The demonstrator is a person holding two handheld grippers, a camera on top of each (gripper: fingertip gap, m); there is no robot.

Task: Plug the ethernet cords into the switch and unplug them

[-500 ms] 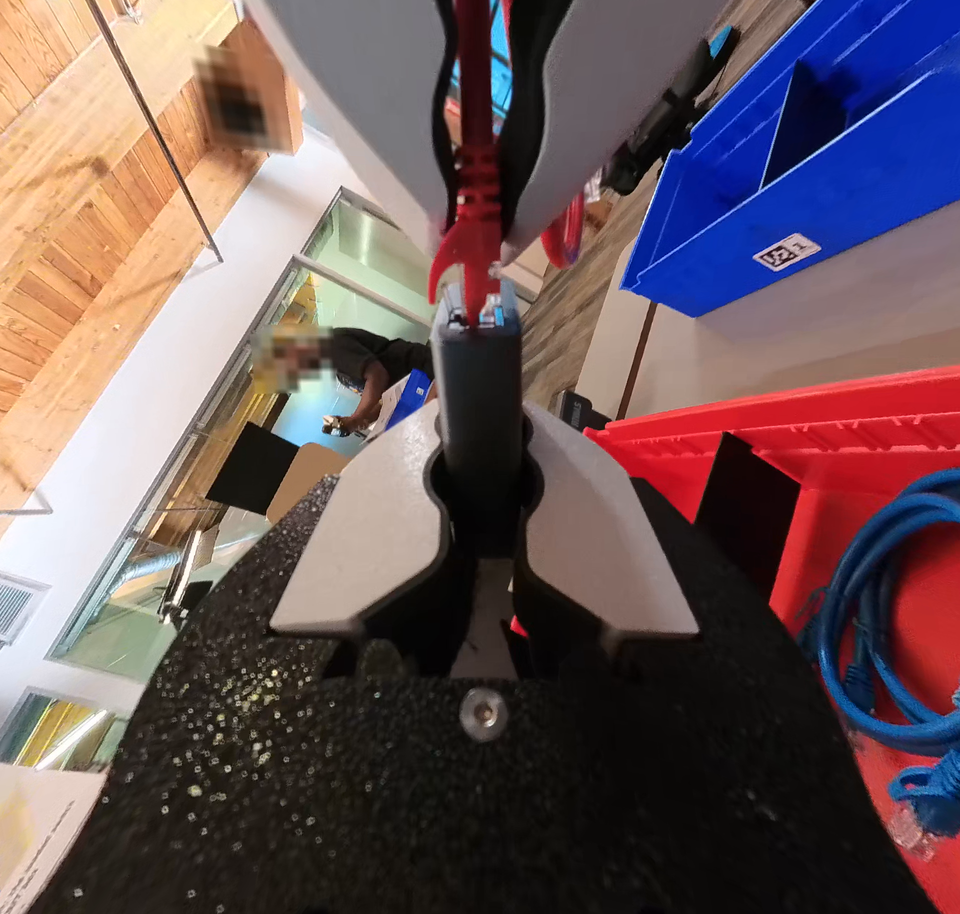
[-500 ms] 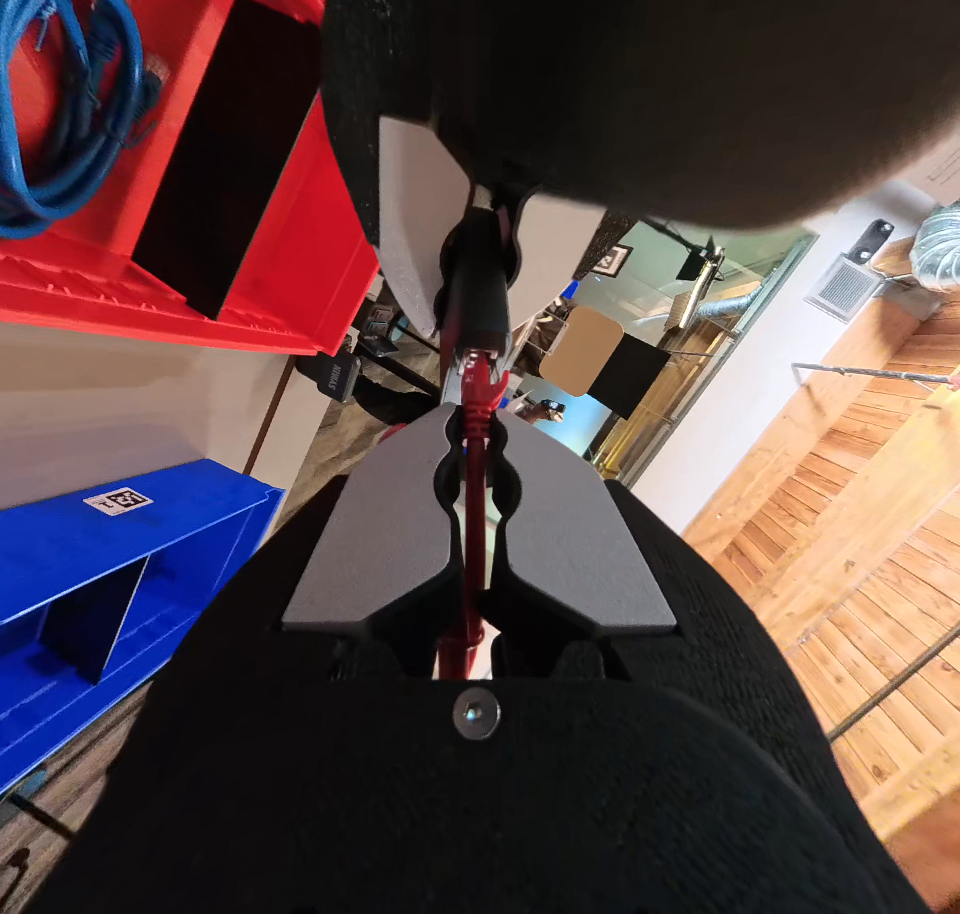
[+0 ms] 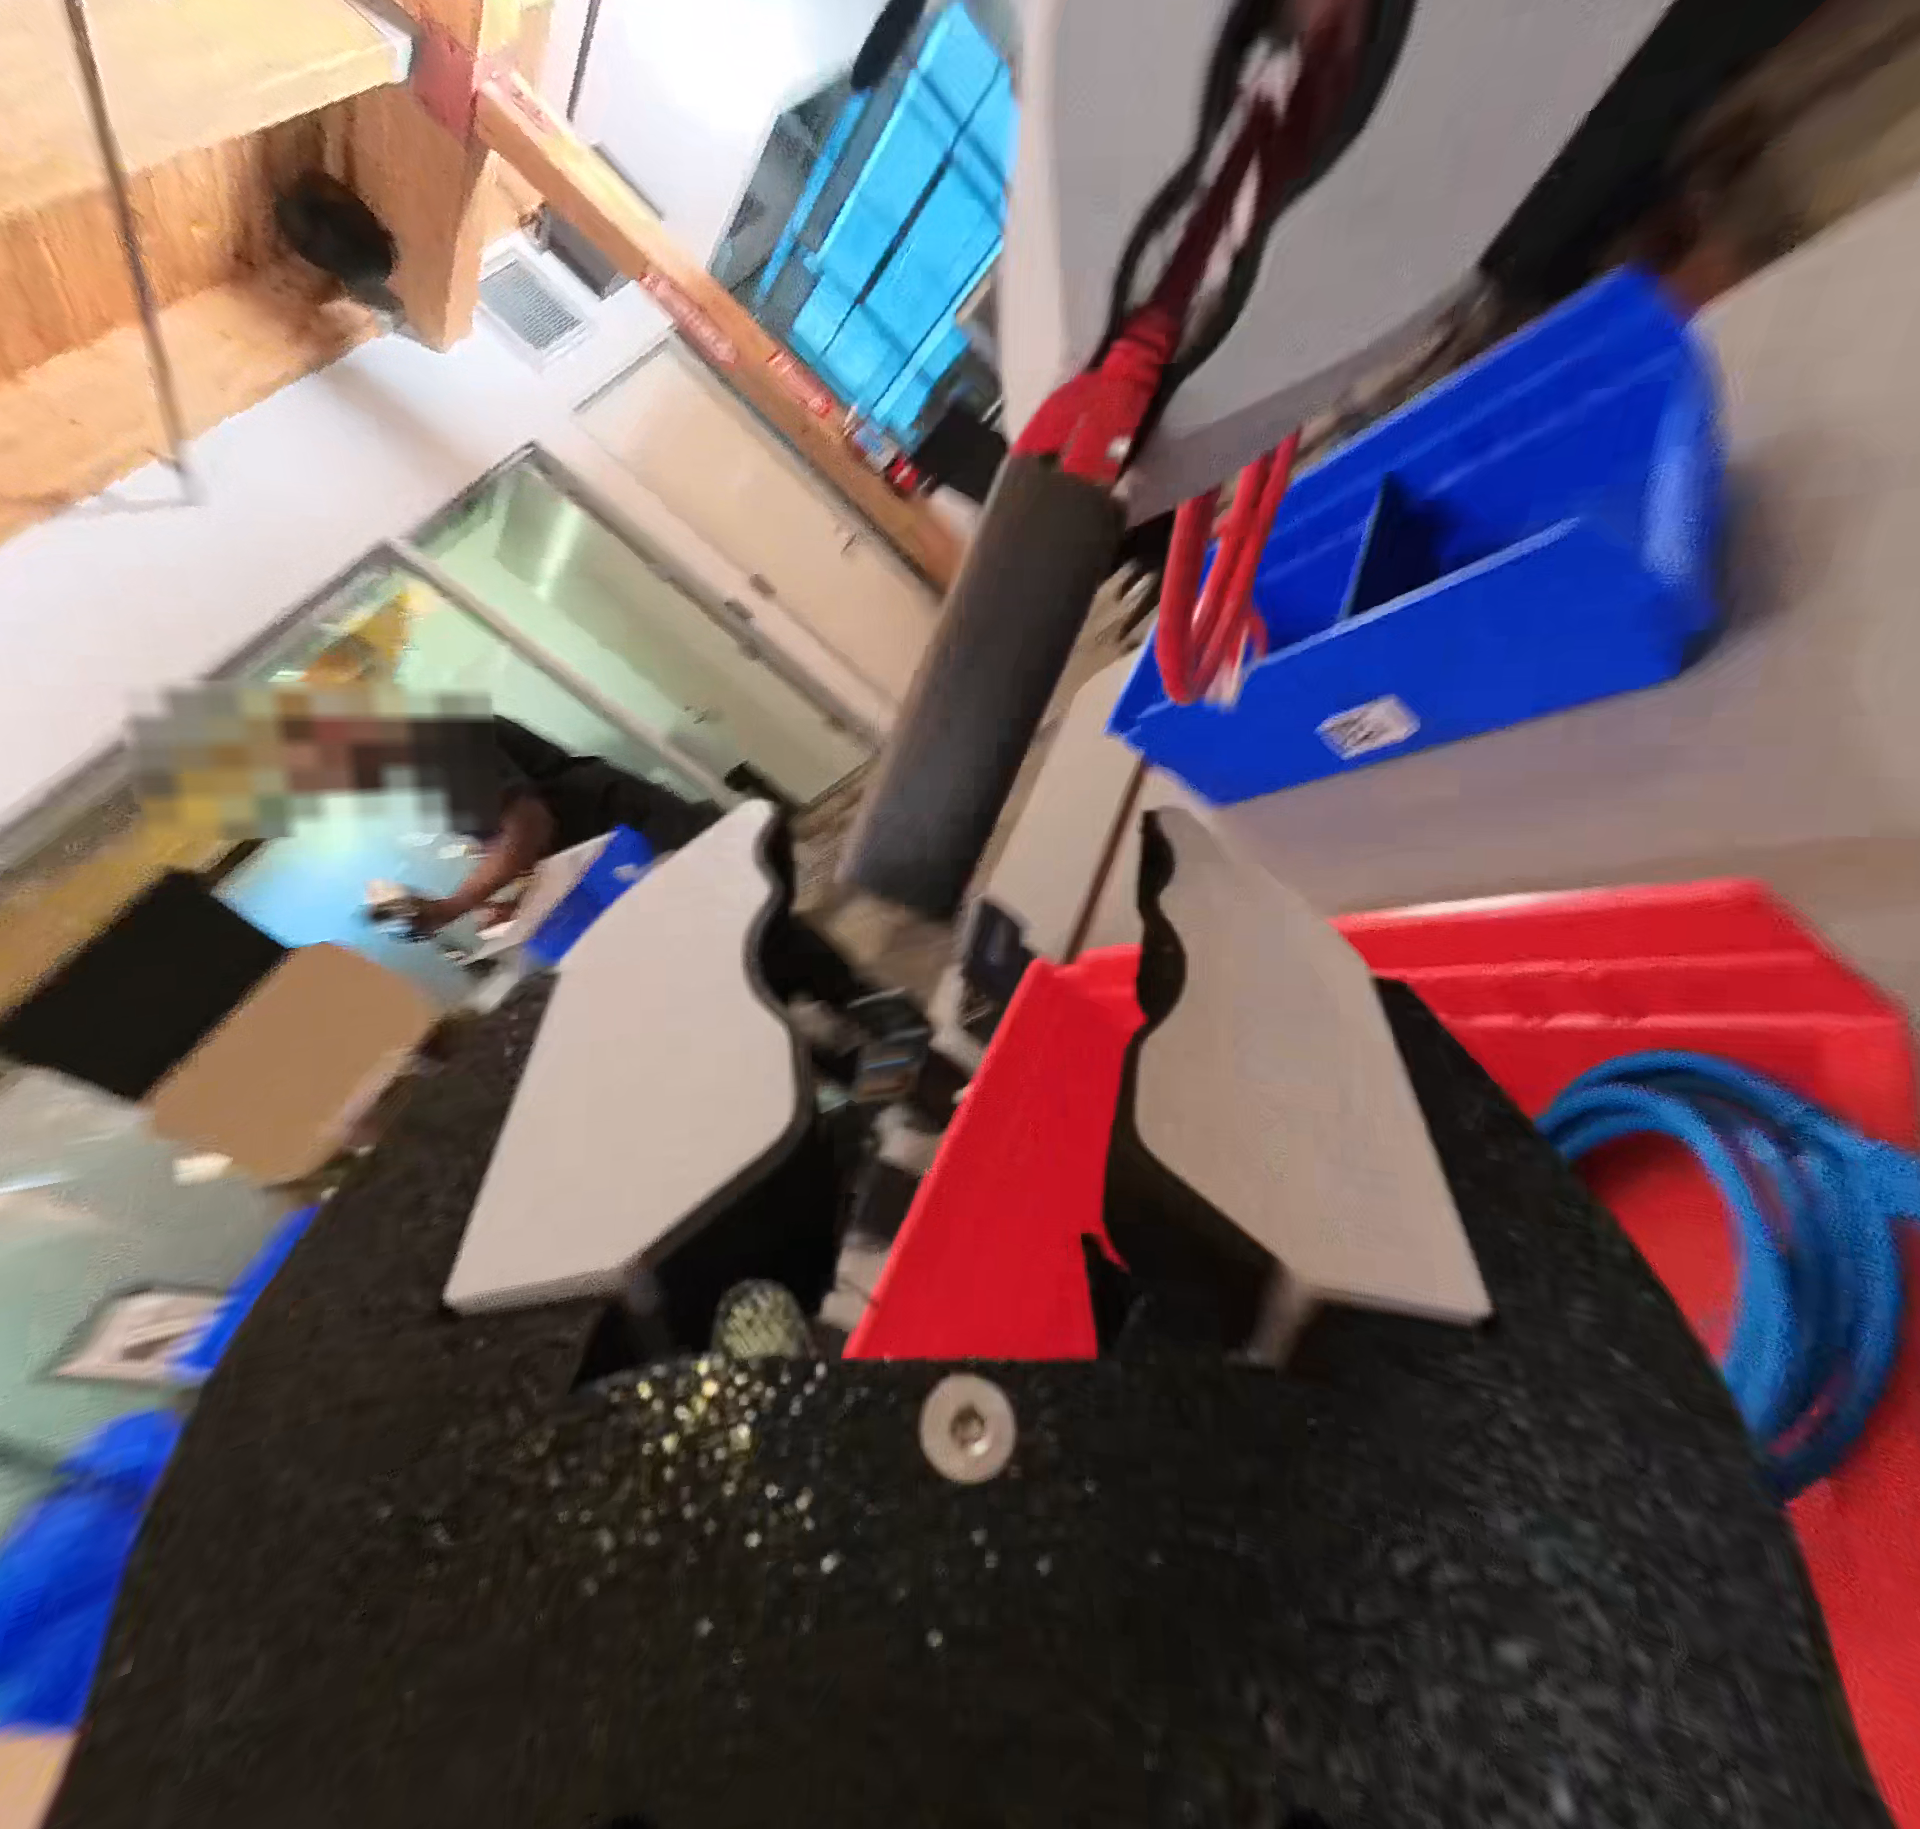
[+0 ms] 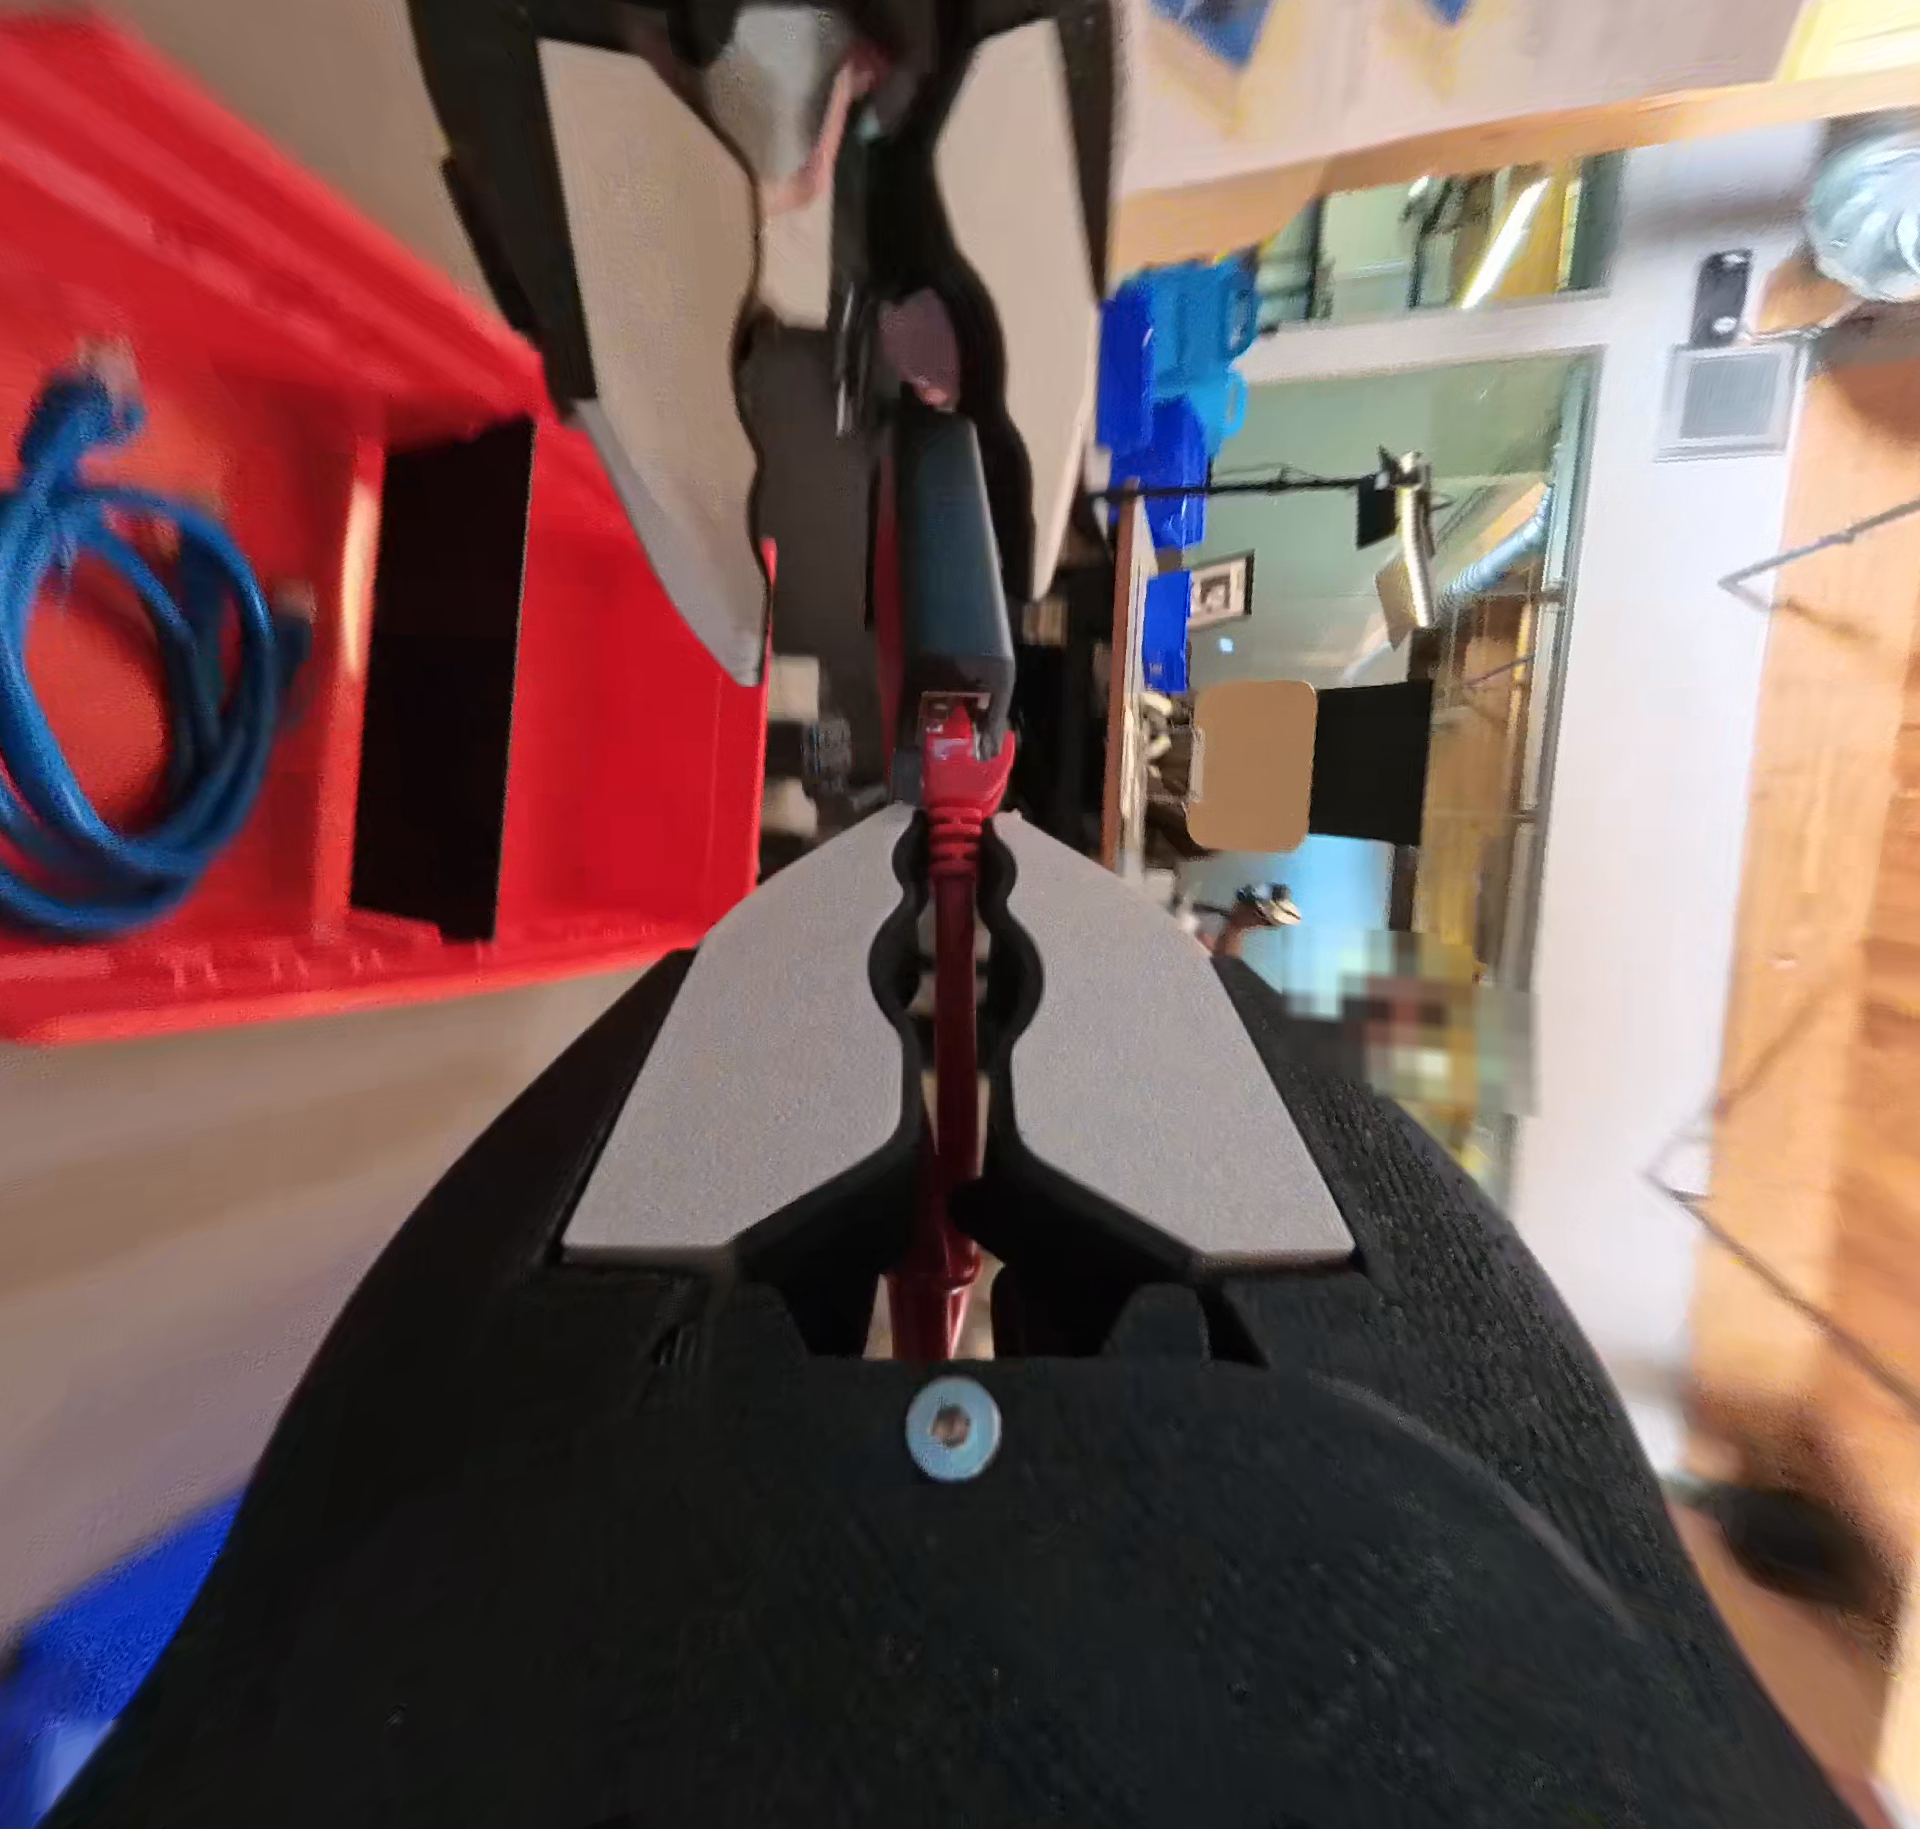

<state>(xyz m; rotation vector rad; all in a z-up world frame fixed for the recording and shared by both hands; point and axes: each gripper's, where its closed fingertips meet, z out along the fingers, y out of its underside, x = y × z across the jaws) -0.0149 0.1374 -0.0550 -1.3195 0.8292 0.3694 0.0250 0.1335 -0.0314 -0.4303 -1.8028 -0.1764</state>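
The left tongs [image 3: 961, 844] stand spread and empty, just short of the dark grey adapter [image 3: 966, 678], which hangs free beyond their tips; the red cable [image 4: 951, 1000] plugs into that adapter's end, and the right tongs [image 4: 954, 823] are clamped on the cable just behind its plug; behind, on the pale table [image 3: 1766, 740], a blue bin [image 3: 1455, 636] sits above a red bin [image 3: 1610, 969] holding a coiled blue cable [image 3: 1787, 1260].
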